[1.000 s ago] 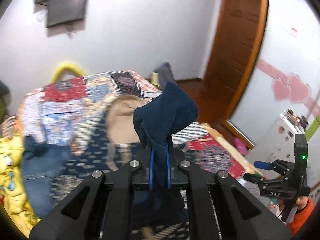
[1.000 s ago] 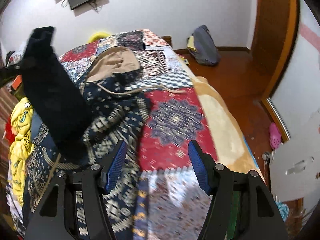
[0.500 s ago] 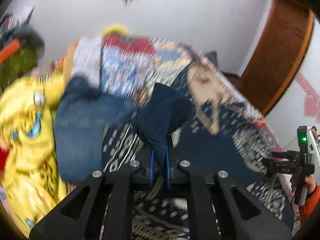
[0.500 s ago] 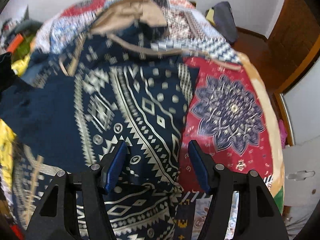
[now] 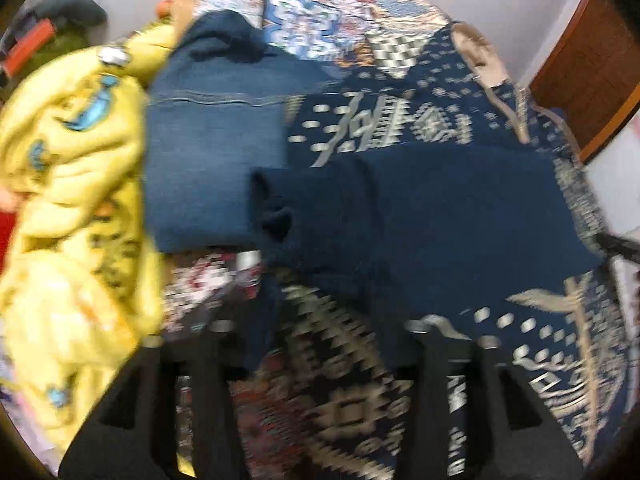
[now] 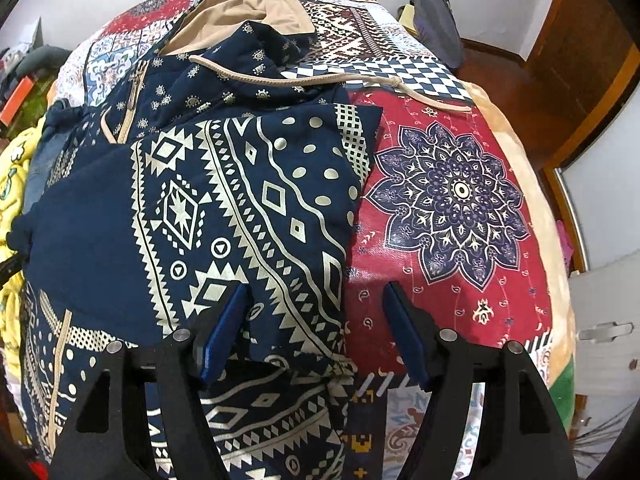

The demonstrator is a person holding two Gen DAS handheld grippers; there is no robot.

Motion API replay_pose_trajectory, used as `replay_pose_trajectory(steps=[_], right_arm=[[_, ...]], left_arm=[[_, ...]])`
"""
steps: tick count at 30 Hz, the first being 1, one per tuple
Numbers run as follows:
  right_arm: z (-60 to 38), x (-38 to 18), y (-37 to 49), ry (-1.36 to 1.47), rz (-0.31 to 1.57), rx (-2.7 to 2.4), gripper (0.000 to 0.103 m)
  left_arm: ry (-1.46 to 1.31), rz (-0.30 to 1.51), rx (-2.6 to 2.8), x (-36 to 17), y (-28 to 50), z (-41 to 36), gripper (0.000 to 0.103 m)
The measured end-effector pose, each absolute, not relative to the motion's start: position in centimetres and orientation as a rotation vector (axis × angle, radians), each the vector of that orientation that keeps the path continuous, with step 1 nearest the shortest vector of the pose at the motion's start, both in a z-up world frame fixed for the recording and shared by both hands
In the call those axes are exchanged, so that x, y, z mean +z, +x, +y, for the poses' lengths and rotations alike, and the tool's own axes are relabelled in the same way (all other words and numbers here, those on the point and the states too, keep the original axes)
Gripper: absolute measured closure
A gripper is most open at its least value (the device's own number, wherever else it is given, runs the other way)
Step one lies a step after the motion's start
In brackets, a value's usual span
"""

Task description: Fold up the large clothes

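We see the hoodie [image 6: 240, 208] mid-frame on the bedspread [image 6: 460, 200], sleeve [image 5: 420, 208] lying left-right across it. Left gripper [image 5: 320, 344] jaws just opened, sleeve released; right gripper [image 6: 316, 328] apart, astride the hoodie's right edge, so nearer.

Left gripper [image 5: 320, 344]: angled steeply down, jaws just opened, nothing gripped.
Right gripper [image 6: 316, 332]: angled steeply down, jaws parted, empty.

1. Right gripper [image 6: 316, 330]: matte black angular frame with triangular cut-outs; two blue finger pads [image 6: 224, 332]; four round silver screw heads along the top.
2. Left gripper [image 5: 320, 360]: the same black frame, blurred; silver screw heads faintly visible.
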State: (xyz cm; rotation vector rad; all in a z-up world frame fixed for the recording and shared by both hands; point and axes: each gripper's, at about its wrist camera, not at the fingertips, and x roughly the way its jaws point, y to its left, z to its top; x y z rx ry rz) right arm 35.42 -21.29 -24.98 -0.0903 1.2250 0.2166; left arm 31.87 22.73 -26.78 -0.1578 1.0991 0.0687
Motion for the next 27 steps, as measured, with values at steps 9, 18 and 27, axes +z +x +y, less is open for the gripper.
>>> replay_pose_trajectory(steps=[9, 18, 27], right_arm=[[-21.3, -20.0, 34.6, -0.103, 1.159, 0.262, 0.036], [-20.7, -12.0, 35.5, -0.033, 0.962, 0.325, 0.036], [-17.9, -8.9, 40.0, -0.027, 0.859, 0.368, 0.035]], left_arm=[[-0.001, 1.03, 0.097, -20.5, 30.3, 22.8, 0.05], [0.021, 0.846, 0.0, -12.2, 34.4, 18.0, 0.043], [0.041, 0.776, -0.084, -9.5, 42.5, 12.9, 0.039]])
